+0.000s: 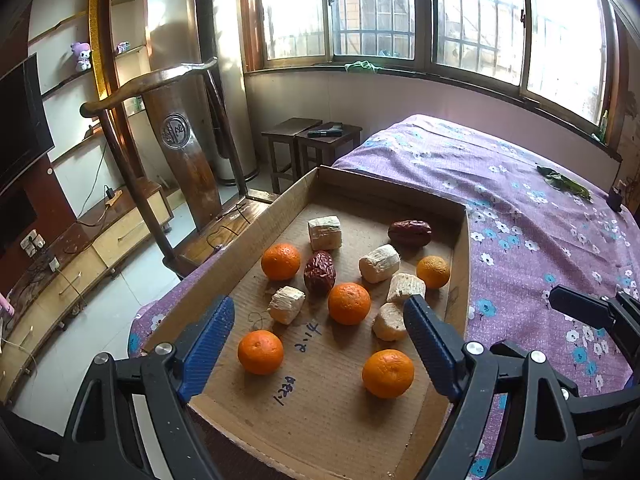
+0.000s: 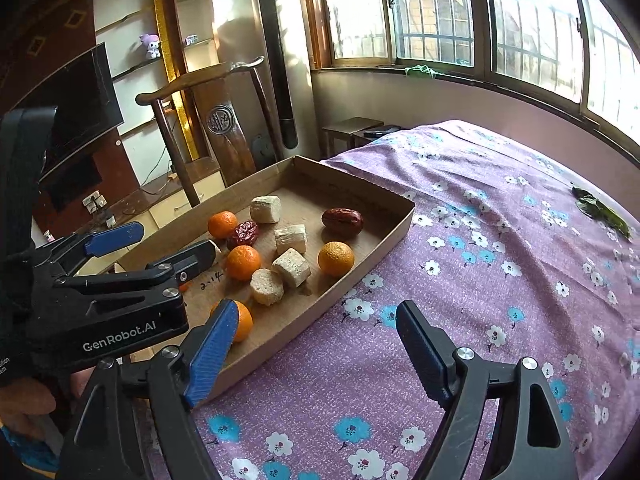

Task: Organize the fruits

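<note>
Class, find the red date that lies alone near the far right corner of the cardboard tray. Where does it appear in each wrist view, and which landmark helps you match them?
Left wrist view: red date right of centre, near the cardboard tray right wall.
Right wrist view: red date at centre, near the tray's far corner.
Shared landmark: the orange just in front of it.

A purple bedspread printed with blue and white flowers [image 1: 520, 216] covered the bed, a dark green leafy scrap [image 1: 564, 182] lying on it. Two dark wooden stools [image 1: 310, 140] stood near the wall, a black oblong object [image 1: 325, 133] resting on top. A tall cream tower air conditioner [image 1: 224, 60] stood behind a carved brown wooden chair [image 1: 176, 136]. A purple plush toy [image 1: 82, 56] sat on a shelf.
</note>
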The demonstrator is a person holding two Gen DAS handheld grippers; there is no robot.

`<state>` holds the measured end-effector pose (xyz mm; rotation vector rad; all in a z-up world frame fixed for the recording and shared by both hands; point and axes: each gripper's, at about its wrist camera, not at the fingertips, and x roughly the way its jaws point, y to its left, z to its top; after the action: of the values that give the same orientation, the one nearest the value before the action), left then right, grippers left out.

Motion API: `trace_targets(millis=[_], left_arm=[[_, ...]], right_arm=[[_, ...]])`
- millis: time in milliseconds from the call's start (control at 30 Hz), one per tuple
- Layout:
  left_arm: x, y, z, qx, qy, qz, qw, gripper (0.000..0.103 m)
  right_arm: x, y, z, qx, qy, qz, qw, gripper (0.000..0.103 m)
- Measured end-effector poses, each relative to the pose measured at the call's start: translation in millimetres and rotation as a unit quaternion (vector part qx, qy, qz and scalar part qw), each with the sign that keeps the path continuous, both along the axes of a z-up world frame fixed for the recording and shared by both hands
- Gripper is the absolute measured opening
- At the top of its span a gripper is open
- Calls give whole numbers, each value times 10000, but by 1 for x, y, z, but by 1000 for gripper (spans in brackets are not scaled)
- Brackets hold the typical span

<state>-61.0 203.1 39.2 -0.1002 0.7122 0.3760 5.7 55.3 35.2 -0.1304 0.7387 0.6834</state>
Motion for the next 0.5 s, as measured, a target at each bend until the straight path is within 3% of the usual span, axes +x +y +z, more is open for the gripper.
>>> trace_targets(millis=[500], left_arm=[[2,4,-2,29,30,91,9999,86]], right_arm=[[1,8,-6,-96,61,51,9999,86]])
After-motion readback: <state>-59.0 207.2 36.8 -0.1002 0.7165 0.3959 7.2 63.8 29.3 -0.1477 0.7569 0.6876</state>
